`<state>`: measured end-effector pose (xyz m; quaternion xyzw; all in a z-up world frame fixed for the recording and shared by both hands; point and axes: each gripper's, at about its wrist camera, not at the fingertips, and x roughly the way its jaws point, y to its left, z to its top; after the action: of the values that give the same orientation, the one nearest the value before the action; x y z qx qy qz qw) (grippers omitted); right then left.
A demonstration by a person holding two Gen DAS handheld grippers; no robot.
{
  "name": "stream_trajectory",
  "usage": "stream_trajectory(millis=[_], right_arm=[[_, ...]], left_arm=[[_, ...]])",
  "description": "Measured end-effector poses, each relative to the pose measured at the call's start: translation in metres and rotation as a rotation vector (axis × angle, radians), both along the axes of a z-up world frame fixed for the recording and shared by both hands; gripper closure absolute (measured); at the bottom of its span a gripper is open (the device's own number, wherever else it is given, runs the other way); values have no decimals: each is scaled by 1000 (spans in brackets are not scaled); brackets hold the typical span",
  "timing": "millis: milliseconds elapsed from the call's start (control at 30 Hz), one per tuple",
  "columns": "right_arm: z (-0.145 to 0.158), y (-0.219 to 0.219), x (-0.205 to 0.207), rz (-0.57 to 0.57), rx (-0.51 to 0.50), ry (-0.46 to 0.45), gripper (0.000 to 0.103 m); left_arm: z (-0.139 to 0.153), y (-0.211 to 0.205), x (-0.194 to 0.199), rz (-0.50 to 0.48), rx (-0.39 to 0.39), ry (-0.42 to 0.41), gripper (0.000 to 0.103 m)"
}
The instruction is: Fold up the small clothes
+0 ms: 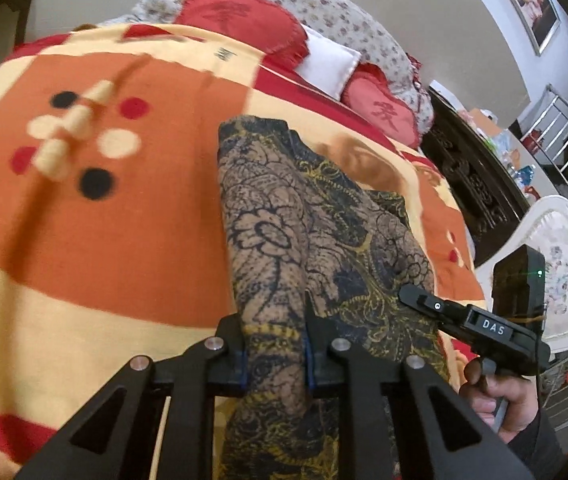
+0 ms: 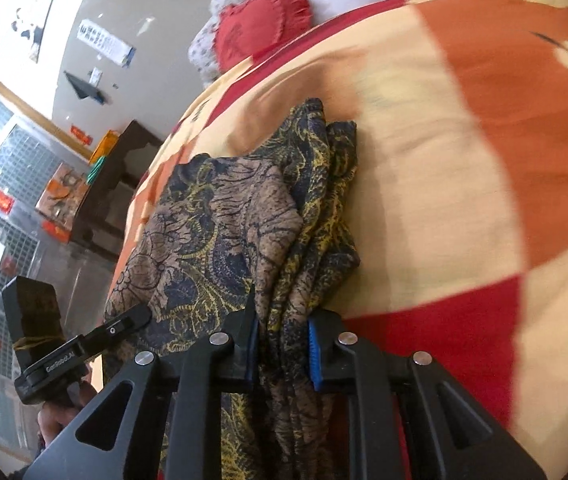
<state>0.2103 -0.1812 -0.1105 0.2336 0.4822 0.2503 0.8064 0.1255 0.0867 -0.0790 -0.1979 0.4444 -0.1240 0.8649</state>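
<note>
The left gripper (image 1: 276,344) is pinching a bunched fold of the patterned garment (image 1: 303,216), its jaws closing tightly on the brown and navy floral cloth. The right gripper (image 2: 284,344) is gripping another gathered edge of the same garment (image 2: 220,224), jaws narrowed around the fabric. The garment is lying partly folded on the orange, cream and red blanket (image 1: 84,216) covering the bed, with red cushions (image 1: 240,16) sitting at the head.

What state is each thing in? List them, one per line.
Left gripper: shut on the cloth.
Right gripper: shut on the cloth.
Cloth: partly folded, bunched between both grippers, its far end on the blanket.
Blanket: spread flat over the bed.
</note>
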Motion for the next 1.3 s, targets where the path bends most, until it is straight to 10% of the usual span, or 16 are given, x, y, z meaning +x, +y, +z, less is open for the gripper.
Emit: stream_trajectory(millis=[267,467,733,867,1133,1300], right_arm=[[0,48,-3,60,-30,-36,87],[-15,48,0,31,-62,3,80],[47,37,-20,-25,-204,-151,79],[74,67,-25,38,-304,-299,85],[8,89,5,80,-482,-112,101],[27,84,4,85,-458,-141,103]], left_arm=[[-15,40,-2,36,38,21,79],[-29,45,-4,85,67,40,42],[26,51,-10,170,137,-170,30],[37,26,21,127,145,-163,30],[-37,9,59,170,265,26,46],[-22,10,64,159,252,11,45]])
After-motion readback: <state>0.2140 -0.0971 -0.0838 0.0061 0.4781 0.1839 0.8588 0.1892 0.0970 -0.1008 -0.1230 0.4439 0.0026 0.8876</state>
